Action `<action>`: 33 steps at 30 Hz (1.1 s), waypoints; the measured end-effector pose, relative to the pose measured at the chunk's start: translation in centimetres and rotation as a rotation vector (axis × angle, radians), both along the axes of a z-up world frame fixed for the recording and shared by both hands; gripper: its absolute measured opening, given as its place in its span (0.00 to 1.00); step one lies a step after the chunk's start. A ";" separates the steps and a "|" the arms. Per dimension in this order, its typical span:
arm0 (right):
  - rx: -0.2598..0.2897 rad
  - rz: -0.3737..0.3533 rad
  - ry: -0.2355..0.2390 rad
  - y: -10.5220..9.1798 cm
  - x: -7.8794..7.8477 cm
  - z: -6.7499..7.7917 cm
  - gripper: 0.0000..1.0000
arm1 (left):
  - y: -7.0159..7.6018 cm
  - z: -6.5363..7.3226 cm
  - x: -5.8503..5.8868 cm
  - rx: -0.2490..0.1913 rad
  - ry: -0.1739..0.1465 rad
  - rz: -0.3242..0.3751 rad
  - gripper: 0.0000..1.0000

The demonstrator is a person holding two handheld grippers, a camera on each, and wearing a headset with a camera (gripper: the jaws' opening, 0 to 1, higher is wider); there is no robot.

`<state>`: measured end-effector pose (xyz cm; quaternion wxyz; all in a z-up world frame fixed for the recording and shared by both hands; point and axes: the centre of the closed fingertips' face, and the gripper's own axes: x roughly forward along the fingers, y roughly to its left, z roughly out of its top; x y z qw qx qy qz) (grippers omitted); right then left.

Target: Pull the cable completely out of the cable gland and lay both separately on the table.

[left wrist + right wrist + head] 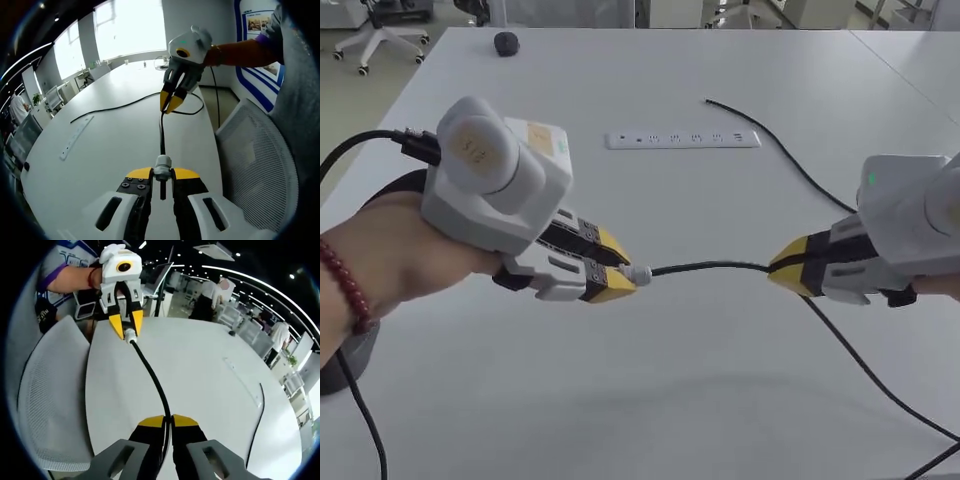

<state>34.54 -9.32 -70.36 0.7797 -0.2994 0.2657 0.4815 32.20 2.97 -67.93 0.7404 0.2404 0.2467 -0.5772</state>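
Observation:
A small white cable gland [639,273] sits between the yellow tips of my left gripper [623,271], which is shut on it; the gland [162,167] shows close up in the left gripper view. A black cable [710,267] runs out of the gland to my right gripper [782,271], which is shut on the cable. In the right gripper view the cable [152,379] stretches from my right gripper [167,421] to the gland [130,335]. Both are held above the white table [650,390]. Past the right gripper the cable hangs down toward the front right.
A white power strip [682,139] lies mid-table with a second black cable [777,146] running from its right side. A dark round object [506,43] sits at the far edge. A mesh chair [252,155] stands beside the table. People stand farther off in the room.

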 end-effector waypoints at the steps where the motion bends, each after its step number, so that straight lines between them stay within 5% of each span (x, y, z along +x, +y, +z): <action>1: 0.000 -0.010 0.002 -0.2 0.2 -0.1 0.00 | 0.0 0.0 0.0 0.000 0.000 0.000 0.15; 33: 0.000 -0.124 -0.004 -3.1 2.1 -0.5 0.00 | 0.9 -0.7 0.7 0.006 0.009 0.041 0.15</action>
